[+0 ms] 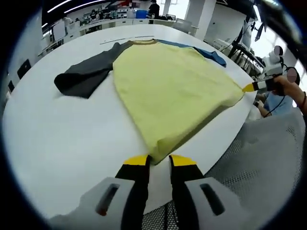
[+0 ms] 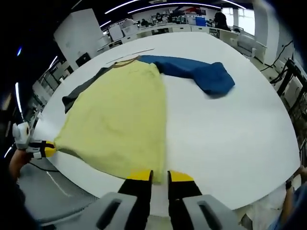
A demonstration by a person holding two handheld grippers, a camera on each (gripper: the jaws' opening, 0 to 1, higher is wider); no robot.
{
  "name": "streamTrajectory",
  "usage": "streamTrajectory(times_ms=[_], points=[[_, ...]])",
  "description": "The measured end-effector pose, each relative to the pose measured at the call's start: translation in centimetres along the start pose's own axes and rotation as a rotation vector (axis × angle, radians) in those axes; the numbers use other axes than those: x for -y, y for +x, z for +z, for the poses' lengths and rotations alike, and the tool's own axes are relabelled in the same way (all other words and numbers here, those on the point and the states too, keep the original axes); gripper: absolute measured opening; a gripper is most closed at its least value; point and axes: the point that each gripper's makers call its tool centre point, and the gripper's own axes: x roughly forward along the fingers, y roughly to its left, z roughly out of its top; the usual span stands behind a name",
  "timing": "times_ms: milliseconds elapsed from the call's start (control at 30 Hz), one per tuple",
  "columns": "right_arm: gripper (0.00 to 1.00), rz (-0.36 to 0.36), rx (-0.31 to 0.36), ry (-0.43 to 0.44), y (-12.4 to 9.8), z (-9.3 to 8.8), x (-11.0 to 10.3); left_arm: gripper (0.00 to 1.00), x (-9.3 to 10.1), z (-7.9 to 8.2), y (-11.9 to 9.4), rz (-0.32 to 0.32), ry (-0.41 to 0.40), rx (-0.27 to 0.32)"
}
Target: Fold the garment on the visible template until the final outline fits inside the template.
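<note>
— At the near edge of the counter, what were your tools doing?

— I had my left tool pinching one bottom corner of the shirt, its yellow-tipped jaws pressed almost together on the hem. My right tool did the same at the other bottom corner, jaws nearly closed on the yellow cloth. In the left gripper view I could see the right tool at the far right, held in a hand; in the right gripper view the left tool sat at the far left.

— And the shirt itself?

— It lay spread flat on the white counter, yellow body toward me, collar away. The dark grey sleeve stretched off one side, the blue sleeve off the other. A thin dark line ran across the counter just beyond the collar.

— Behind that?

— Desks and a standing person, well apart from the counter.
</note>
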Motion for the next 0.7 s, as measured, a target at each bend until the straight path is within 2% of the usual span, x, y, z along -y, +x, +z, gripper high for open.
streamTrajectory(times_ms=[67, 200, 400, 533, 700], points=[[0.23, -0.004, 0.027, 0.009, -0.1, 0.7, 0.3, 0.28, -0.1, 0.1, 0.0, 0.01, 0.005, 0.008], [0.31, -0.017, 0.08, 0.029, -0.3, 2.4, 1.3, 0.4, -0.2, 0.8, -0.2, 0.024, 0.019, 0.051], [0.37, -0.036, 0.167, 0.067, -0.4, 5.7, 3.3, 0.67, -0.5, 2.5, -0.9, 0.048, 0.045, 0.126], [0.4, -0.041, 0.196, 0.075, -0.1, 7.4, 4.4, 0.77, -0.4, 3.7, -1.5, 0.05, 0.054, 0.165], [0.4, -0.031, 0.231, 0.0, 0.7, 9.9, 5.2, 0.86, -0.3, 4.6, -2.0, 0.057, 0.058, 0.192]])
